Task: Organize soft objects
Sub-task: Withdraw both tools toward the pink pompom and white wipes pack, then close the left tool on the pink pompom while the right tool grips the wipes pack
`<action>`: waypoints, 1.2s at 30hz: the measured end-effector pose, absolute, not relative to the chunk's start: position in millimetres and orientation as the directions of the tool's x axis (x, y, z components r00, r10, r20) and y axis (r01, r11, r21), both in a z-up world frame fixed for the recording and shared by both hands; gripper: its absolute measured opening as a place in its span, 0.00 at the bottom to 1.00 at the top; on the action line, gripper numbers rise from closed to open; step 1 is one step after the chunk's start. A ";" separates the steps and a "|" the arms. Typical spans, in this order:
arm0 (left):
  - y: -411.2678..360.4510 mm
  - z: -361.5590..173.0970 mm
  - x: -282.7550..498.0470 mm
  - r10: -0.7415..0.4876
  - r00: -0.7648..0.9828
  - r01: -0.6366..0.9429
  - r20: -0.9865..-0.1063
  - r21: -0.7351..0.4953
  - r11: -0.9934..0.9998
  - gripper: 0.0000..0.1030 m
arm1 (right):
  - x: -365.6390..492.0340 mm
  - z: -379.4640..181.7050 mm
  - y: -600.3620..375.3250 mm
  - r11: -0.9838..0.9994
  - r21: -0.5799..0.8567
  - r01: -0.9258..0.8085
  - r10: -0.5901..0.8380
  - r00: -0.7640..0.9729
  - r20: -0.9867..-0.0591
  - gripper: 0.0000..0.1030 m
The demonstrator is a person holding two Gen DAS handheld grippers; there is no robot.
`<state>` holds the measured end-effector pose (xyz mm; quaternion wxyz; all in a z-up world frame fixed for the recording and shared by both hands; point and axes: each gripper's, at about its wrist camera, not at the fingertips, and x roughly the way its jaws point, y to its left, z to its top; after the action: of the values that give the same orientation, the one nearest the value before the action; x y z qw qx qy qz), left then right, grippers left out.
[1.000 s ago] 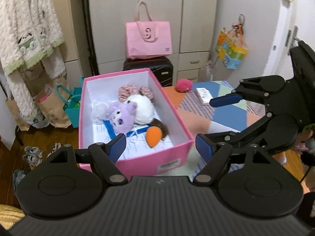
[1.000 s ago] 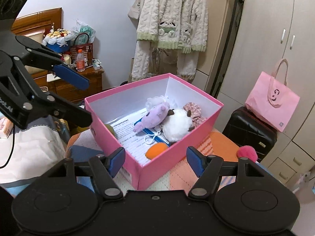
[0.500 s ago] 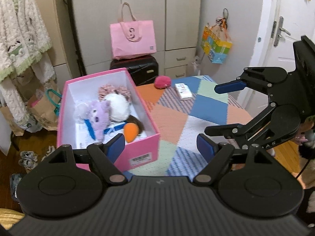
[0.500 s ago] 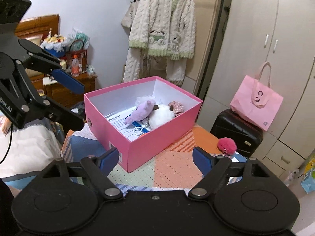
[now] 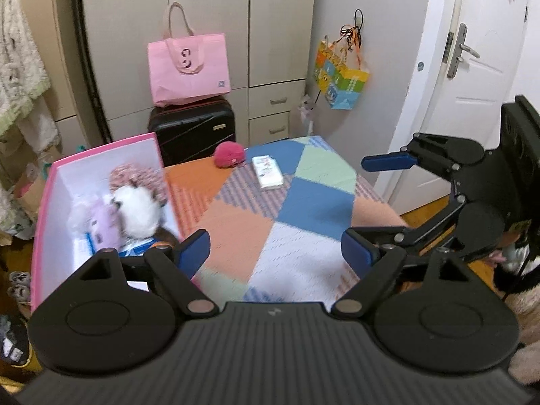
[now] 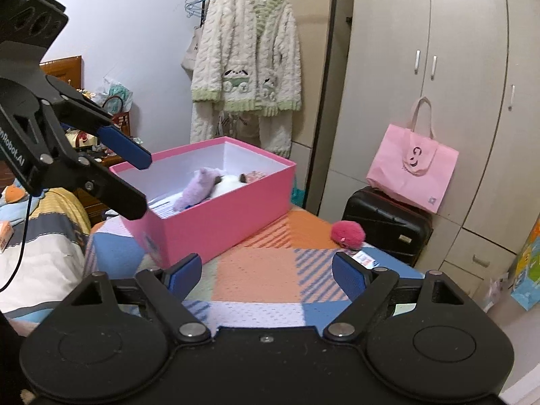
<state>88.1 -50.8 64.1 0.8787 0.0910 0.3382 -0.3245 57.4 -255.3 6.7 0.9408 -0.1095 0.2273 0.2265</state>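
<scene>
Patchwork cloth (image 5: 236, 229) in orange, blue, green and white squares is seen covering the table (image 6: 270, 270), which stands in a bedroom before tall beige wardrobes (image 5: 209, 23). A white door (image 5: 472, 77) is shown on the right of the left wrist view, and a fluffy white and green robe (image 6: 246, 64) is hung beside the wardrobes.

A pink box (image 6: 219, 212) is set on the table's left part, with its long axis running away from the left camera toward the wardrobes. Inside it a purple plush toy (image 6: 195, 192), a white plush toy (image 5: 138, 206) and a pink knitted item (image 5: 138, 175) are packed close together over printed paper. The purple toy is laid lengthwise along the box.

A round pink pompom (image 5: 229, 155) is left on the cloth at the far edge of the table, well apart from the box and just beside a small white packet (image 5: 268, 172), whose long axis points toward the wardrobes.

Behind the table a black suitcase (image 5: 192, 131) is placed, with a pink tote bag (image 5: 189, 67) on top of it. A colourful paper bag (image 5: 341, 77) is hung on the wall near the door.

The left tongs (image 5: 275, 254) are held over the cloth, their jaws opening, with nothing between them. The right tongs (image 6: 266, 275) are likewise opening and empty, pointed across the table toward the pompom.
</scene>
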 end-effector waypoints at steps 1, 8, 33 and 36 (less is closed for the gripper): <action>-56.5 62.5 91.3 -0.513 0.562 0.631 -0.649 -0.065 0.773 0.83 | 60.1 4.9 -259.1 0.874 -0.105 -0.474 0.377 0.799 -0.468 0.87; -90.1 48.2 124.3 -0.518 0.592 0.595 -0.617 -0.100 0.798 0.86 | 91.4 -15.9 -282.5 0.886 -0.096 -0.454 0.373 0.820 -0.434 0.88; -171.8 -32.3 238.1 -0.339 0.725 0.385 -0.600 -0.056 0.921 0.87 | 240.1 -108.4 -334.1 0.797 -0.073 -0.600 0.480 0.701 -0.528 0.88; -181.3 -44.7 247.3 -0.326 0.738 0.348 -0.590 -0.081 0.934 0.87 | 253.1 -117.1 -339.1 0.784 -0.061 -0.618 0.492 0.679 -0.545 0.88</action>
<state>247.3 -181.3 -44.7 0.9321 0.0175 0.3132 -0.1808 253.1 -339.1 -117.1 0.9081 -0.1211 0.2593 0.3056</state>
